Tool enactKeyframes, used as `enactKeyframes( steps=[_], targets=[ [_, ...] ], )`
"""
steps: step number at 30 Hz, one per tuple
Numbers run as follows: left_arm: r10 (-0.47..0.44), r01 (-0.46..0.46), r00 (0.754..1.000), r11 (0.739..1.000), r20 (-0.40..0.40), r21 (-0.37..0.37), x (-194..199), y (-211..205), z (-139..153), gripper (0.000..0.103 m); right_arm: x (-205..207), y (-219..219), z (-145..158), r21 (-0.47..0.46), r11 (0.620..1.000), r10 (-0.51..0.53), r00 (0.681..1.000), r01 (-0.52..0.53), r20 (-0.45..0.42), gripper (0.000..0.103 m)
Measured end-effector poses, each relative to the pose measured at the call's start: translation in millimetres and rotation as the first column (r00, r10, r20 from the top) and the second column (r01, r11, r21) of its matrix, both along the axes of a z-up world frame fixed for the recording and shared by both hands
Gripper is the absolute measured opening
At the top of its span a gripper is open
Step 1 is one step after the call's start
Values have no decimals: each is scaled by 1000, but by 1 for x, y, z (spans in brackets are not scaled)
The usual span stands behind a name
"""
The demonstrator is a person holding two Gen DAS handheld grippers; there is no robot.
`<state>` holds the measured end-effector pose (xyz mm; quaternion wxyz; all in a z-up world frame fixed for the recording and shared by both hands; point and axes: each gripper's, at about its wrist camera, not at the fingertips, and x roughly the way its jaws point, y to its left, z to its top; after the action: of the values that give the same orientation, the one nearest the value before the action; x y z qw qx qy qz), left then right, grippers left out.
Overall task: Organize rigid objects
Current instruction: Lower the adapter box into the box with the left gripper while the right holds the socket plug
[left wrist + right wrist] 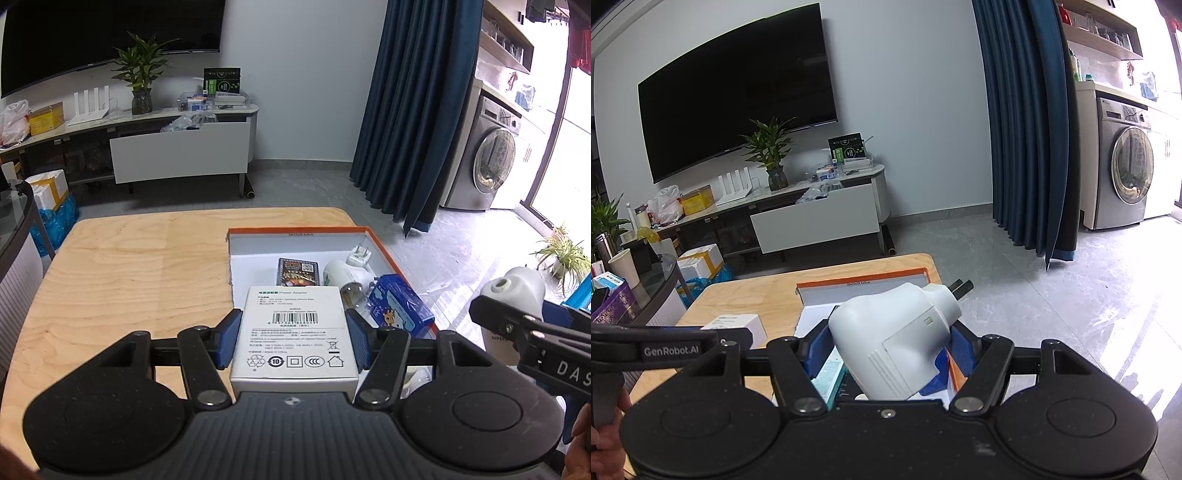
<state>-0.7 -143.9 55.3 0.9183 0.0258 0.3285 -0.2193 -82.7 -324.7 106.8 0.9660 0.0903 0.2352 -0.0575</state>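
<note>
Table (122,266) first, pale wood, carrying the orange-rimmed tray (384,251) at its right side. Inside that tray sit a blue packet (402,306), a dark patterned card pack (298,271), a white plug (360,254) and what looks like a small bottle (338,271), though it is partly hidden. Left gripper (293,334) is over the tray's near left corner, blue pads clamped on both sides of the white power adapter box (295,332), label facing up. Right gripper (890,349) is clenched around a white plug-in device (897,343), its dark prongs (962,286) tilted up and away, held above the tray's near end. In the left view the device (517,291) shows at the right edge.
</note>
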Motion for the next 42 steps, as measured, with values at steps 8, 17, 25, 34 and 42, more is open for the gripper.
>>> enactKeyframes(
  steps=[8, 17, 25, 34, 42],
  targets=[
    [-5, 5, 1000, 1000, -22, 1, -2, -1, -9, 60, 3, 2, -4, -2, 1000, 11, 1000, -11, -13, 79],
    [-6, 6, 999, 1000, -37, 0, -5, -4, -15, 60, 7, 5, -4, -7, 1000, 19, 1000, -20, -25, 79],
    [2, -2, 999, 1000, -46, -1, -9, -5, -17, 60, 8, 6, -4, -8, 1000, 23, 999, -23, -27, 79],
    [1, -1, 999, 1000, -45, 0, -15, -9, -18, 60, 9, 12, -4, -11, 1000, 26, 999, -26, -28, 79],
    [3, -3, 999, 1000, -48, -1, -16, -10, -19, 60, 9, 14, -4, -11, 1000, 27, 999, -27, -28, 79]
  ],
)
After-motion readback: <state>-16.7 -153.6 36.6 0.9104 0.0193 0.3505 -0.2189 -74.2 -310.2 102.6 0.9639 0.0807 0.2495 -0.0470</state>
